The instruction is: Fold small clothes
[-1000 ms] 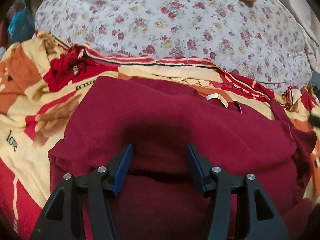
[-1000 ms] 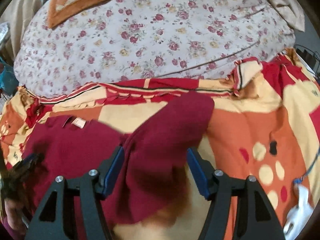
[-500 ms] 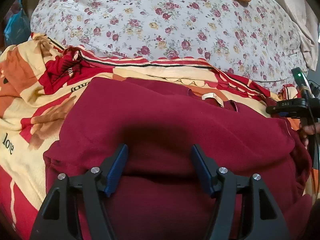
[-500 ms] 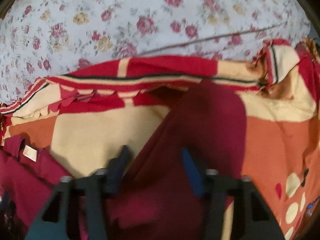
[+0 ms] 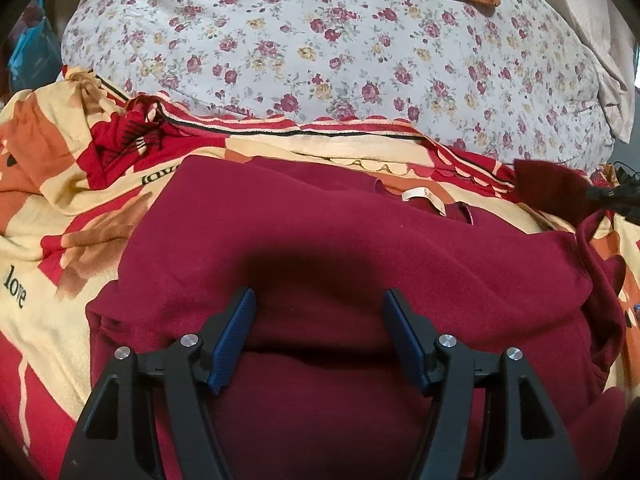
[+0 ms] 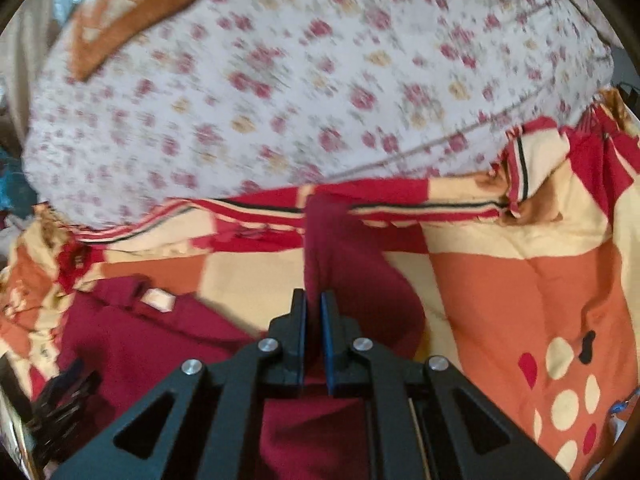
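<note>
Two claws: right claw (image 6: 313,304) pinches the maroon garment's (image 5: 360,240) sleeve (image 6: 324,240); left claw (image 5: 318,308) gapes above its body.

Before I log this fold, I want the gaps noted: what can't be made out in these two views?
- Right wrist: floral quilt smeared by motion blur.
- Right wrist: sleeve fabric between the right hand-held gripper pads is hidden by them.
- Left wrist: maroon top, its near hem covered by the open left hand-held gripper.
- Left wrist: neck label print too small.
</note>
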{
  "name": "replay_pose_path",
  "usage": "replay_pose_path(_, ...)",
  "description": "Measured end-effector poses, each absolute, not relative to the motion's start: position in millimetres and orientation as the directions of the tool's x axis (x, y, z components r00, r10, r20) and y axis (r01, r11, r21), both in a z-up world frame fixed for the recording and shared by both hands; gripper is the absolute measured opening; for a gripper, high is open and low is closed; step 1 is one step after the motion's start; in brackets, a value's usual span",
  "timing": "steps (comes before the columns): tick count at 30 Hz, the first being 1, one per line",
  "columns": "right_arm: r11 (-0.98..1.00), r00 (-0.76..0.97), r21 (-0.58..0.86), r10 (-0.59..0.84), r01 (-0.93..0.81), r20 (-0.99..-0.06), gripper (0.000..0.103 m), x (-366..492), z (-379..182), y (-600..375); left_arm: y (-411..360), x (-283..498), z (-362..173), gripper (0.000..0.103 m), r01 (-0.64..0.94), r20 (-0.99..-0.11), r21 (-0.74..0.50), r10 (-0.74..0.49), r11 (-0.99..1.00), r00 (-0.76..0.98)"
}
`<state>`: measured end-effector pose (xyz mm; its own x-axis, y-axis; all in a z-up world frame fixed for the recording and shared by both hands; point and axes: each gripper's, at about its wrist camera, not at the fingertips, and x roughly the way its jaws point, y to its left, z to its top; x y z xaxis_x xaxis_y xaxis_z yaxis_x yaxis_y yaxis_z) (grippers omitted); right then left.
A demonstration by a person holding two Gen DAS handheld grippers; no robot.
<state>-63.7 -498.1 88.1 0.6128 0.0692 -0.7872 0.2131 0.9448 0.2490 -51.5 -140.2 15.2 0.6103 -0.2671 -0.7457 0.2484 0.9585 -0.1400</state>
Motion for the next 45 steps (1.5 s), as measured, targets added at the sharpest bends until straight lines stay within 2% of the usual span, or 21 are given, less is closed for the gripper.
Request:
replay_pose_path(5,0.962,0.644,0.266,0.163,0.065,-0.747,0.007,-89,118,-456,-137,-53,15,0.046,0.250,-0.739,-0.157,-0.282,0.955,0.611)
replay_pose_path(9,0.963,0.619,0.263,0.241,-0.058,-0.748,0.007,-110,119,-413,-133,-52,16,0.046,0.252,-0.731,-0.195,-0.312,0.948,0.607)
replay_pose_path(14,0.951,0.552,0.266,0.309,-0.158,-0.775,0.008,-138,89,-377,-127,-55,23,0.046,0.254,-0.733,-0.244,-0.350,0.936,0.583)
replay_pose_path(17,0.955,0.488,0.252,0.296,-0.156,-0.821,0.009,-150,57,-370,-123,-61,33,0.046,0.254,-0.717,-0.351,-0.433,0.901,0.546)
replay_pose_path(20,0.950,0.433,0.280,0.312,-0.136,-0.846,0.018,-161,40,-376,-133,-63,37,0.046,0.274,-0.716,-0.421,-0.503,0.864,0.485)
replay_pose_path(22,0.934,0.444,0.332,0.356,-0.135,-0.822,0.028,-170,42,-383,-145,-65,39,0.046,0.293,-0.715,-0.436,-0.526,0.851,0.460)
replay_pose_path(24,0.915,0.468,0.380,0.398,-0.138,-0.789,0.048,-184,50,-392,-160,-66,39,0.046,0.313,-0.719,-0.443,-0.542,0.840,0.435)
replay_pose_path(26,0.907,0.501,0.394,0.412,-0.146,-0.761,0.053,-193,59,-398,-178,-64,39,0.046,0.326,-0.732,-0.437,-0.542,0.838,0.412)
replay_pose_path(30,0.917,0.574,0.375,0.381,-0.136,-0.725,0.056,-208,76,-417,-214,-53,40,0.046,0.364,-0.749,-0.392,-0.523,0.845,0.407)
replay_pose_path(34,0.911,0.626,0.394,0.379,-0.123,-0.681,0.059,-219,89,-442,-249,-42,25,0.046,0.383,-0.823,-0.306,-0.444,0.872,0.355)
replay_pose_path(35,0.907,0.633,0.405,0.383,-0.117,-0.673,0.060,-222,89,-450,-256,-43,26,0.043,0.395,-0.828,-0.276,-0.426,0.876,0.366)
replay_pose_path(36,0.904,0.640,0.413,0.381,-0.108,-0.667,0.060,-226,90,-459,-262,-46,27,0.023,0.414,-0.831,-0.246,-0.411,0.876,0.375)
replay_pose_path(38,0.906,0.652,0.414,0.365,-0.086,-0.664,0.062,-232,89,-473,-271,-48,29,0.000,0.435,-0.847,-0.221,-0.393,0.873,0.359)
replay_pose_path(41,0.905,0.664,0.421,0.347,-0.053,-0.662,0.062,-239,87,-491,-275,-55,46,0.000,0.447,-0.838,-0.216,-0.400,0.868,0.372)
replay_pose_path(45,0.906,0.673,0.422,0.331,-0.031,-0.661,0.064,-248,85,-510,-261,-61,98,0.000,0.432,-0.770,-0.241,-0.442,0.869,0.460)
